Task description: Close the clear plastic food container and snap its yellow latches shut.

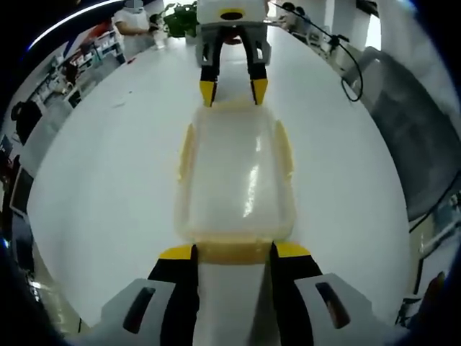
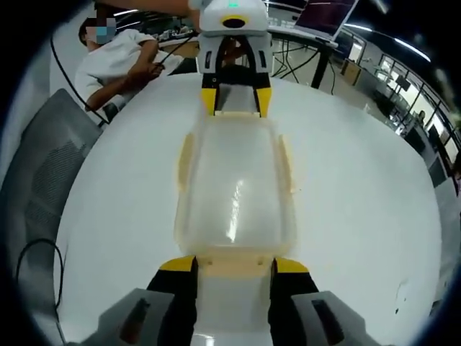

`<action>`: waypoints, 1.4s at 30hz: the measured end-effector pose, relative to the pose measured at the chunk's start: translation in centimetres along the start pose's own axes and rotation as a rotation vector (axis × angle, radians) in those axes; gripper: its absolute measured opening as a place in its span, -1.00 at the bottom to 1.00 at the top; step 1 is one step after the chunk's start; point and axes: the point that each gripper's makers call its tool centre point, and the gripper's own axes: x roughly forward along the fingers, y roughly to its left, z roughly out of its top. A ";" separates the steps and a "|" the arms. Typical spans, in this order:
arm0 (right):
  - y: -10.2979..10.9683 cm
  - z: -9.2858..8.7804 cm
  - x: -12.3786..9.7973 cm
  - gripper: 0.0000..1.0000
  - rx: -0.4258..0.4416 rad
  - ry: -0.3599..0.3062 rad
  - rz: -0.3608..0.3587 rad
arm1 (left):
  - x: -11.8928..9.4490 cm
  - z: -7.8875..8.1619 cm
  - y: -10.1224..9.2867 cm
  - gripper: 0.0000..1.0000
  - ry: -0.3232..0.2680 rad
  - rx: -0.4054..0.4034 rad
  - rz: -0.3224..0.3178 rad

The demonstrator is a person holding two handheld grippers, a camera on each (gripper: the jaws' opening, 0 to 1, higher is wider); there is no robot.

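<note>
sitting lengthwise on the white table point(image 1: 108, 187), the clear plastic food container point(image 1: 236, 180) had its lid on, w/ a gripper at each short end. in the left gripper view the left gripper point(image 1: 234, 251) had its yellow-tipped jaws apart, one on each side of the near end latch point(image 1: 234, 252), tips at the latch's corners; whether they pressed it i couldn't tell. opp end, the right gripper point(image 1: 233, 92) had jaws spread too, tips at the far latch point(image 1: 232, 105). same setup mirrored in the right gripper view: right gripper point(image 2: 234, 265) straddling the latch closest to it point(image 2: 235, 267), left gripper point(image 2: 235, 101) at the other. pale yellow side latches point(image 1: 187, 150) lay along both long edges, look flat against the walls, not sure. a grey chair point(image 2: 43, 173) stood by the table; a person in a white shirt point(image 2: 115, 58) sat past its far edge.
</note>
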 end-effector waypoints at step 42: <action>0.0 0.2 -1.7 -0.30 0.006 0.065 -0.020 | -1.0 1.0 0.0 -0.26 0.140 -0.020 0.032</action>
